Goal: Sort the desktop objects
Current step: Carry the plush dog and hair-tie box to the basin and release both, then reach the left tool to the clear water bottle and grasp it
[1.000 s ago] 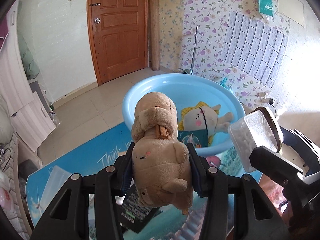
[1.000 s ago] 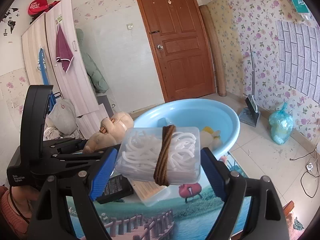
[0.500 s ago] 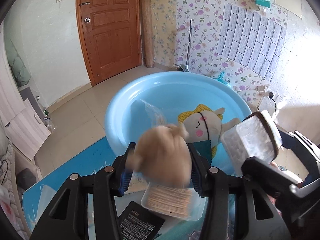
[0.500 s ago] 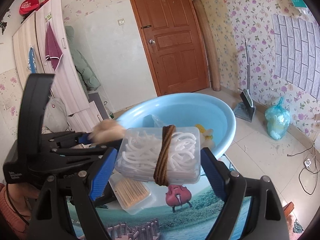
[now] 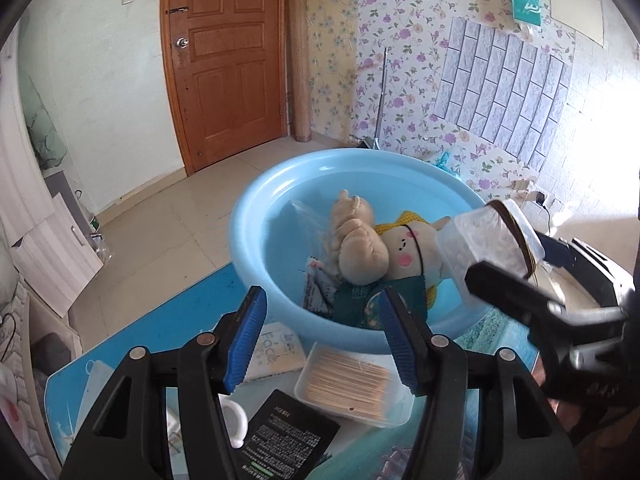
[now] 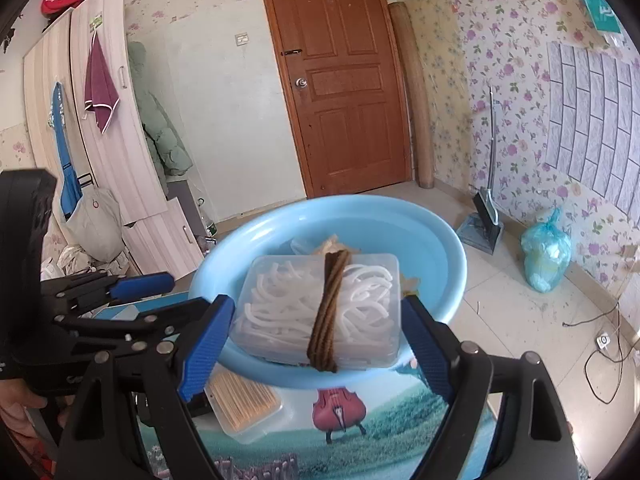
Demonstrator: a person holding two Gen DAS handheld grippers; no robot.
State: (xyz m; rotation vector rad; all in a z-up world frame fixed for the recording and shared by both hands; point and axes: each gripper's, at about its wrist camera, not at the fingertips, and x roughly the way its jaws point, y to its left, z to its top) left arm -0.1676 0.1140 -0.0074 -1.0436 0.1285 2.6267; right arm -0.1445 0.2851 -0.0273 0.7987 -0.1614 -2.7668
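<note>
A light blue basin (image 5: 256, 216) (image 6: 448, 248) stands at the far end of the table. Inside it lie a brown plush toy (image 5: 358, 236), a cream plush with a yellow hood (image 5: 412, 248) and a dark green packet (image 5: 356, 300). My left gripper (image 5: 322, 338) is open and holds nothing, just short of the basin's near rim. My right gripper (image 6: 316, 324) is shut on a clear plastic box of white strands (image 6: 316, 308) (image 5: 488, 240) bound with brown cord, held above the basin's near edge.
On the picture-printed table mat (image 6: 360, 432) in front of the basin lie a clear box of toothpicks (image 5: 348, 384) (image 6: 244, 400), a black card (image 5: 280, 436) and a small white booklet (image 5: 276, 352). A brown door, a wardrobe and flowered walls surround the table.
My left gripper has opened and let go of the brown plush, which dropped into the basin beside the cream plush. The right gripper moved forward over the basin with the box.
</note>
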